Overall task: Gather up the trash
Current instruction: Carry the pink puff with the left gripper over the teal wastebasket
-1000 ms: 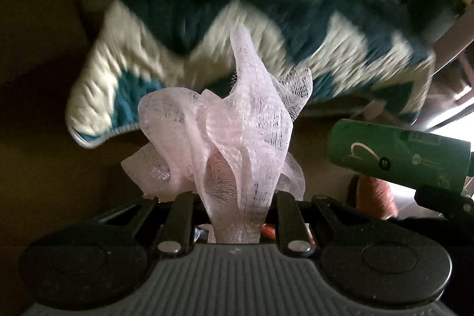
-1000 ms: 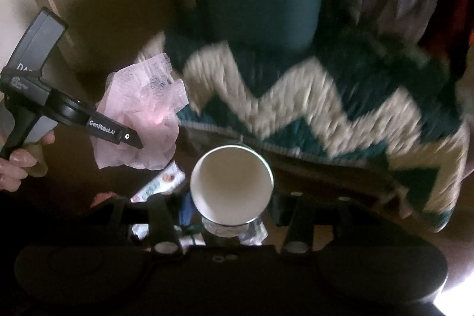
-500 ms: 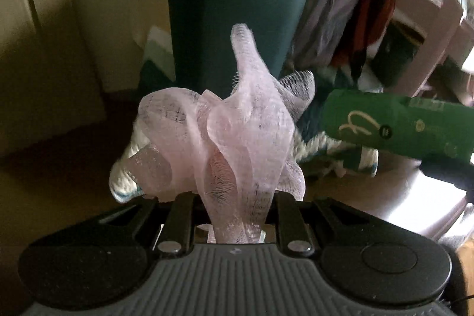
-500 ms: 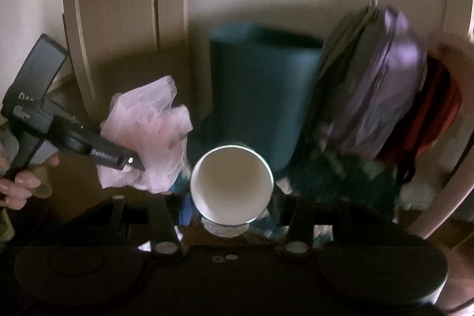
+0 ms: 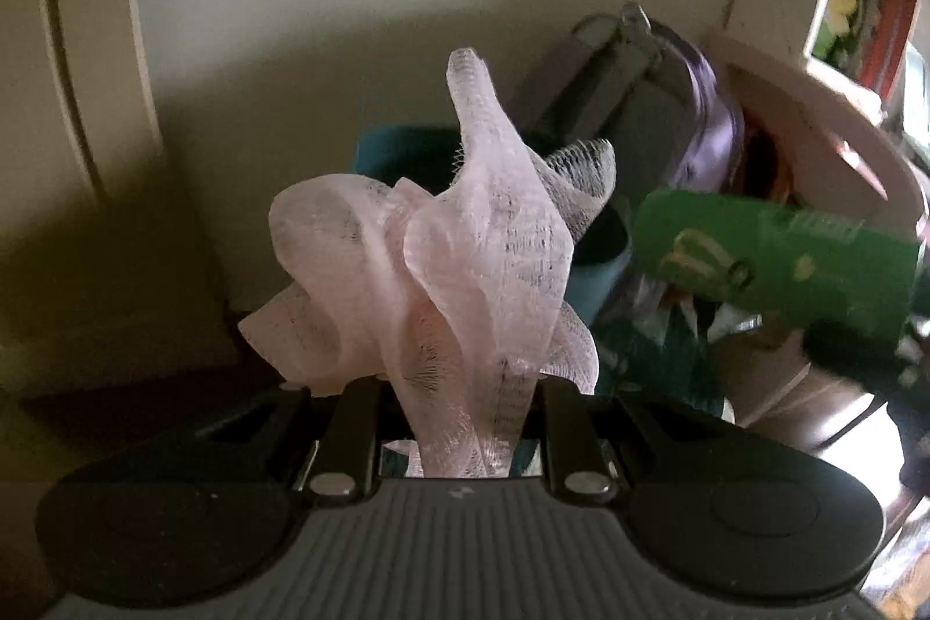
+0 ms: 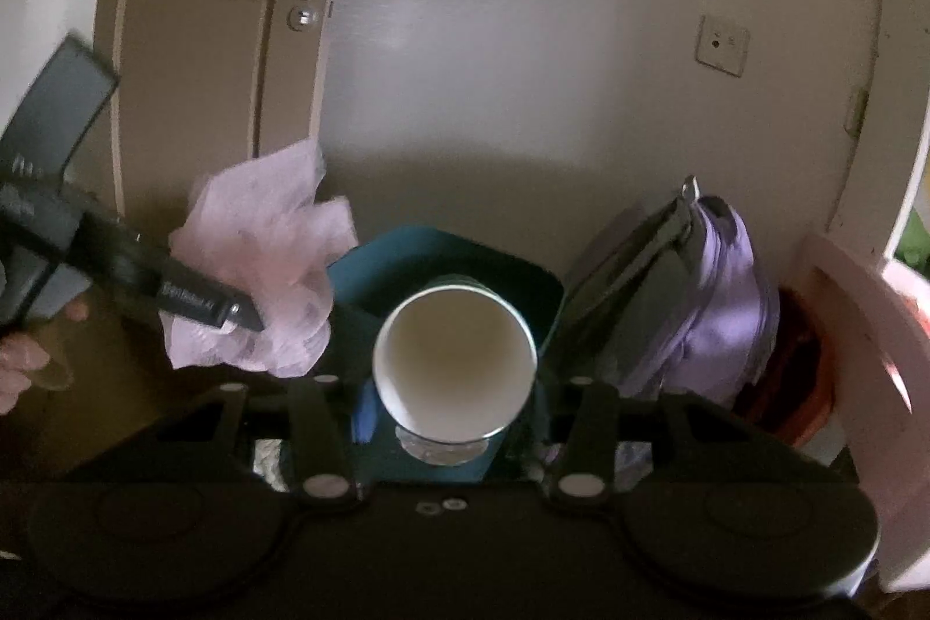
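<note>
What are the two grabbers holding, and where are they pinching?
The left gripper pinches the pink mesh net at its bunched lower end. The right gripper holds the paper cup by its sides, near the base, mouth facing the camera.

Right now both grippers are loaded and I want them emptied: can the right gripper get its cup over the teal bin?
Probably yes: the right gripper holds the cup, the teal bin gapes beyond, nothing between.

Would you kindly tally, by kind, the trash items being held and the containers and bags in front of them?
Pink mesh netting, in the left claw: 1
Paper cup, in the right claw: 1
Teal bin: 1
Purple backpack: 1
Total: 4
</note>
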